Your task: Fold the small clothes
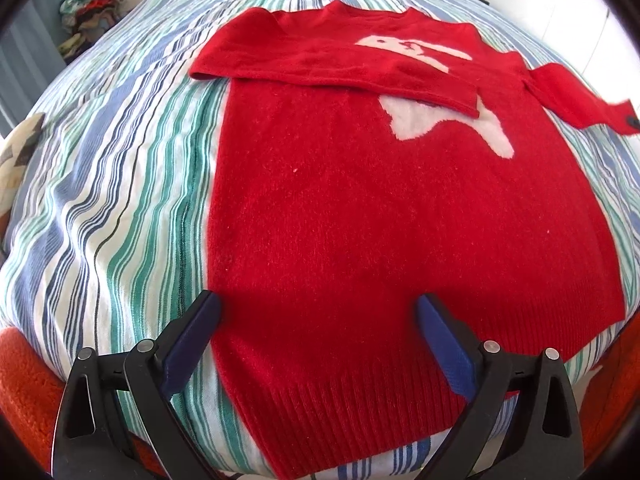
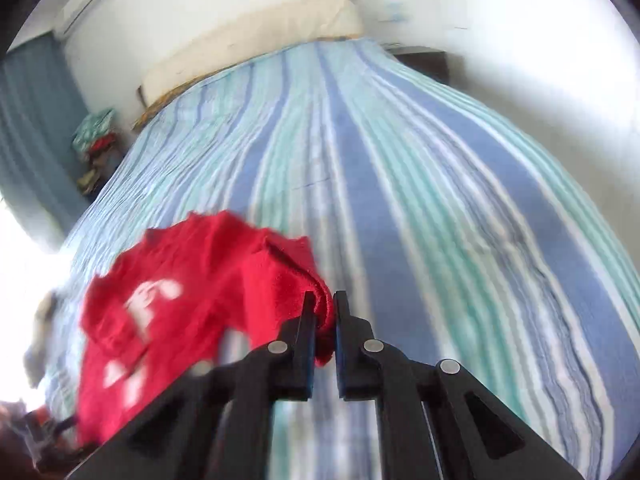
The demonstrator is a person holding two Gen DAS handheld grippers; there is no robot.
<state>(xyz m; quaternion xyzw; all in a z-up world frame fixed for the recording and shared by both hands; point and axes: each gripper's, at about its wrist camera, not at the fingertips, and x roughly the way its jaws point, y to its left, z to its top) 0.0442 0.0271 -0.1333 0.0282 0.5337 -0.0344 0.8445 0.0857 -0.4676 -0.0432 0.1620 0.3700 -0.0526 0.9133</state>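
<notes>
Bare striped bedspread [image 2: 400, 200] beyond the red sweater [image 1: 360, 220]; clothes pile [image 1: 90, 4] at far corner

Left hand-held gripper [image 1: 318, 312] jaws wide apart; right hand-held gripper [image 2: 321, 308] clamped, angled downward.

The right wrist view is blurred by motion, so the white figure [image 2: 148, 300] on the red sweater [image 2: 192, 280] is unclear. The sweater's hem [image 1: 360, 432] is cut off by the bottom edge in the left wrist view.
</notes>
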